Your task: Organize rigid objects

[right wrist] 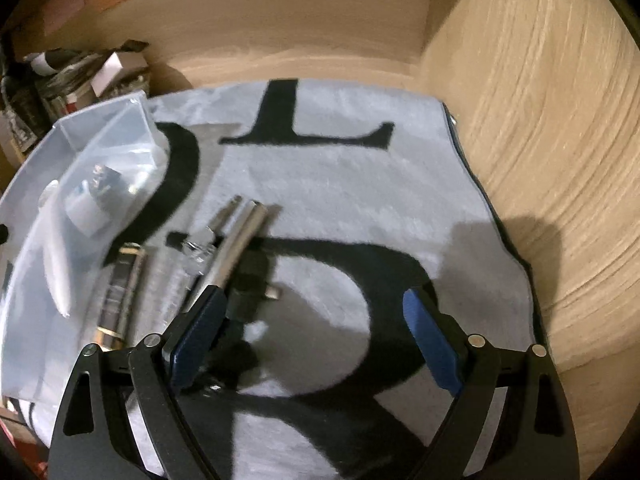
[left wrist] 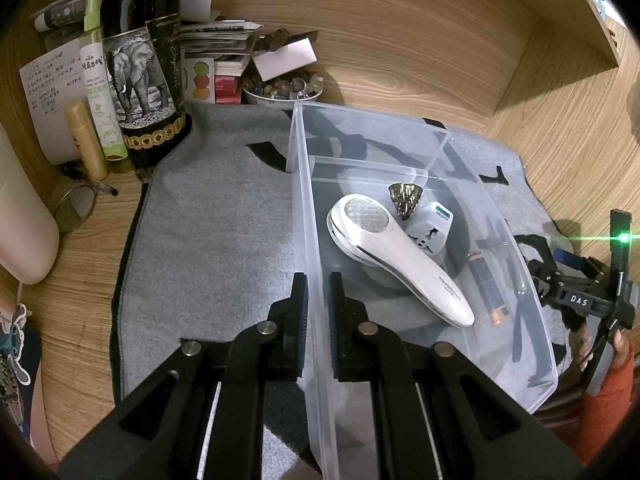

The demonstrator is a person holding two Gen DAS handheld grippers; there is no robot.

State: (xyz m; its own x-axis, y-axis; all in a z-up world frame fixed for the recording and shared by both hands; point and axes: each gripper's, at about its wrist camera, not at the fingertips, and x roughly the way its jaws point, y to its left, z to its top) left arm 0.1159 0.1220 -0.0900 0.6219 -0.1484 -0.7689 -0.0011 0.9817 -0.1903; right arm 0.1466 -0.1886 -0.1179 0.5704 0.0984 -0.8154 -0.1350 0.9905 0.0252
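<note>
A clear plastic bin (left wrist: 536, 360) sits on a grey mat with black letters. Inside lie a white handheld device (left wrist: 400, 256), a white travel adapter (left wrist: 432, 228), a small metallic cone (left wrist: 406, 198) and a battery (left wrist: 490, 288). My left gripper (left wrist: 318, 292) is shut on the bin's left wall. In the right wrist view the bin (right wrist: 24, 200) is at the left, and a metal tube (right wrist: 240, 240), a small glass vial (right wrist: 196, 248) and a black stick (right wrist: 250, 284) lie on the mat beside it. My right gripper (right wrist: 312, 316) is open and empty above the mat, its left finger (right wrist: 196, 332) near these items.
A dark wine bottle (left wrist: 140, 64), a green spray bottle (left wrist: 100, 92), a tan tube (left wrist: 86, 140), stacked papers and a bowl of stones (left wrist: 280, 88) crowd the back left. Wooden walls (right wrist: 540, 160) close in the back and right. The mat (left wrist: 212, 220) covers the desk.
</note>
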